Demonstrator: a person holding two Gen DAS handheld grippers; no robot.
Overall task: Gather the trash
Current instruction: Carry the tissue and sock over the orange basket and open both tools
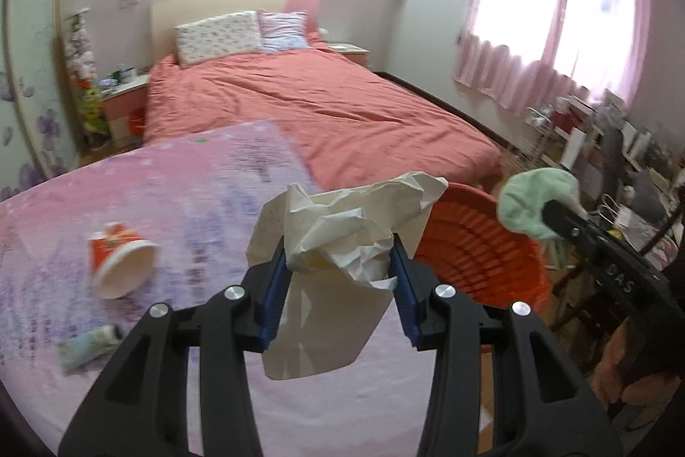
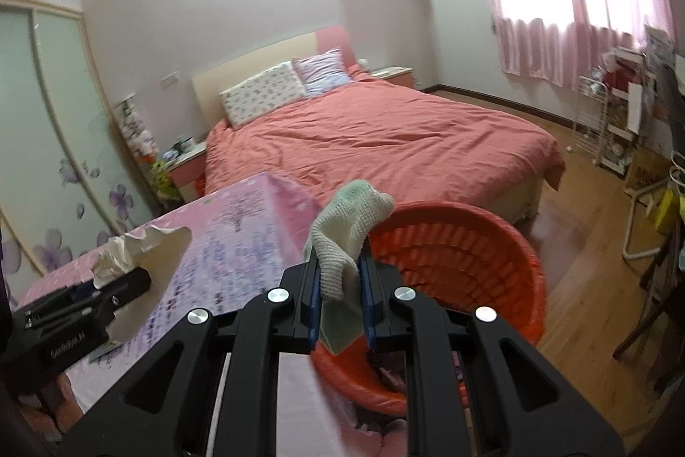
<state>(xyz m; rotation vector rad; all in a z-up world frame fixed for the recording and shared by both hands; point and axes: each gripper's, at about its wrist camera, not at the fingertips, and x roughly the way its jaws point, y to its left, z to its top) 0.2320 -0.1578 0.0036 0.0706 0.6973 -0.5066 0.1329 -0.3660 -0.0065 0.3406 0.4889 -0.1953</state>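
Note:
My left gripper (image 1: 340, 255) is shut on a crumpled sheet of white paper (image 1: 338, 234), held over the right edge of the pink-covered table (image 1: 192, 178). My right gripper (image 2: 340, 273) is shut on a pale green knitted cloth (image 2: 351, 221), just left of the rim of an orange plastic basket (image 2: 462, 260). In the left wrist view the same basket (image 1: 483, 251) sits right of the paper, with the cloth (image 1: 535, 200) above its far rim. A tipped red and white paper cup (image 1: 120, 264) and a small green wrapper (image 1: 90, 345) lie on the table.
A bed with a salmon cover (image 2: 385, 140) stands behind the table. Cluttered shelves and a white rack (image 2: 608, 127) line the right wall under pink curtains. Wooden floor (image 2: 591, 243) shows right of the basket. A nightstand (image 2: 184, 165) stands left of the bed.

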